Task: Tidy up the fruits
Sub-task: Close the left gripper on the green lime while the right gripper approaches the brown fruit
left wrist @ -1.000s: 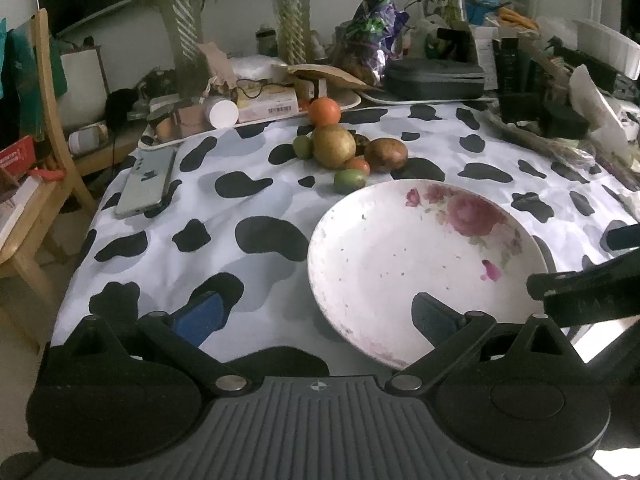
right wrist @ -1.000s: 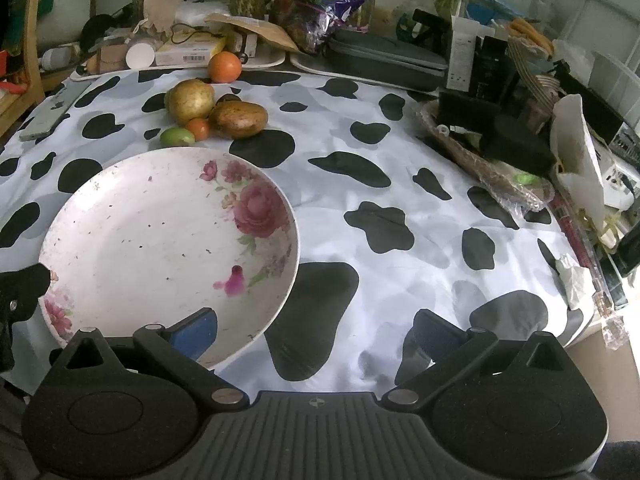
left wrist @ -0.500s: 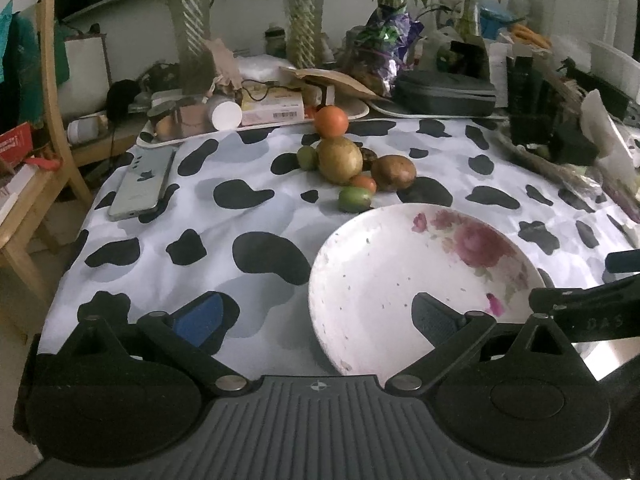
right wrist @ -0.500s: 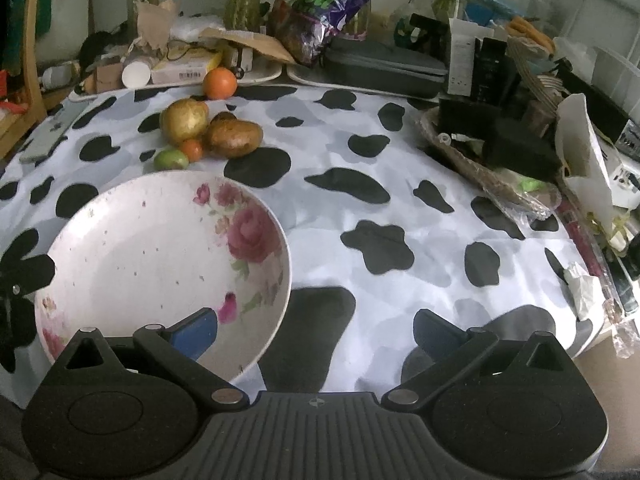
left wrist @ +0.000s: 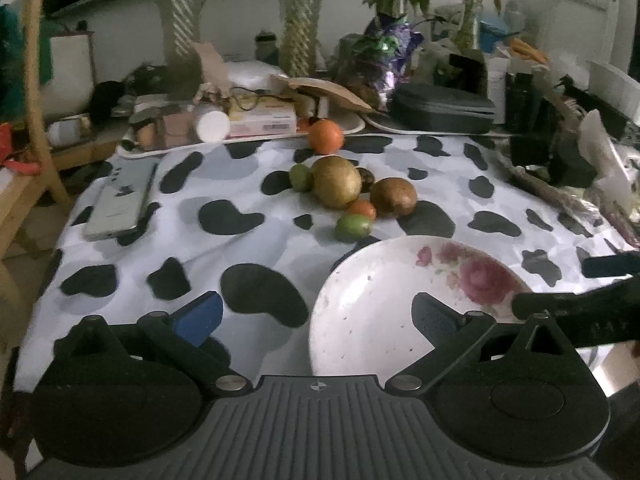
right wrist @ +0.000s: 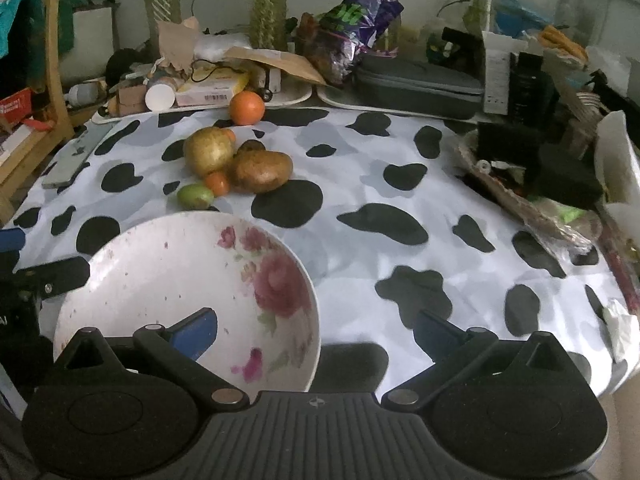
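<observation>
Seven or so fruits (right wrist: 236,162) clustered on the cow-print cloth (right wrist: 360,184), just beyond the empty floral plate (right wrist: 140,264) — none moved yet. Left gripper (left wrist: 316,316) and right gripper (right wrist: 316,328) both spread wide, holding nothing, hovering near the plate. Likely the opening reach: forward to the nearest green fruit (left wrist: 352,227), then a gentle pinch — round, apt to roll.

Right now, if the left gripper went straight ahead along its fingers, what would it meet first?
Likely the small green fruit at the near edge of the pile, just past the plate; depth is uncertain. The left gripper is open.
</observation>
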A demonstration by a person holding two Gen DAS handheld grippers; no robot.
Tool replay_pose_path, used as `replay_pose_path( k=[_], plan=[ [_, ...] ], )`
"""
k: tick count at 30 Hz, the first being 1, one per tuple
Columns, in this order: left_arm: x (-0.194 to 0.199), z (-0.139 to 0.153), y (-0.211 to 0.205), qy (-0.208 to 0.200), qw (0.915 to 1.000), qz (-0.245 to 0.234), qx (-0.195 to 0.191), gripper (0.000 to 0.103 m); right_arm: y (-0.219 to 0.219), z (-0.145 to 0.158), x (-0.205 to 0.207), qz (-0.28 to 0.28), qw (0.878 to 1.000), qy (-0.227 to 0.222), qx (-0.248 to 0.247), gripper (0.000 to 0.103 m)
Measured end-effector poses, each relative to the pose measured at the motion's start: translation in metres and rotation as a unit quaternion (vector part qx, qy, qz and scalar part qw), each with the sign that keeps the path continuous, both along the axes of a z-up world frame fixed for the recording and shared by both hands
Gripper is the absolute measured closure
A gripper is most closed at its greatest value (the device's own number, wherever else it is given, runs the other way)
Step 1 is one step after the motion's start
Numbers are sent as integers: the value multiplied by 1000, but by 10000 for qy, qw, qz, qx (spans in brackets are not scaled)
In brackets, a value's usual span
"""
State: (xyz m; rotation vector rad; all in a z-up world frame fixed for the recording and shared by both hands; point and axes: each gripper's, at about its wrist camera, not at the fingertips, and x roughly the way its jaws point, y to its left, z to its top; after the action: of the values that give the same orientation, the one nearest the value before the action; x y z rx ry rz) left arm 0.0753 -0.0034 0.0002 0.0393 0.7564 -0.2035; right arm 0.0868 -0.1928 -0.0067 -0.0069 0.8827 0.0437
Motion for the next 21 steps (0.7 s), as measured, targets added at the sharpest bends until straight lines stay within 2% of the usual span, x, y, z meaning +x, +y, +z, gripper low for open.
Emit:
replay_pose_path(
  k=[5,12,21],
  plan=[
    [17,-6,1,116,9998,-142,-81,1,-4,-2,20,-4,10000,41,81,0],
    [41,-9,-3,-85,9997,-190,99,1,-9,-4,46,18,10000,55,80,0],
    [66,-18,-15,-299,9977,-536,290,1,-12,-9,75,69,9999,112,-24,0]
  ],
)
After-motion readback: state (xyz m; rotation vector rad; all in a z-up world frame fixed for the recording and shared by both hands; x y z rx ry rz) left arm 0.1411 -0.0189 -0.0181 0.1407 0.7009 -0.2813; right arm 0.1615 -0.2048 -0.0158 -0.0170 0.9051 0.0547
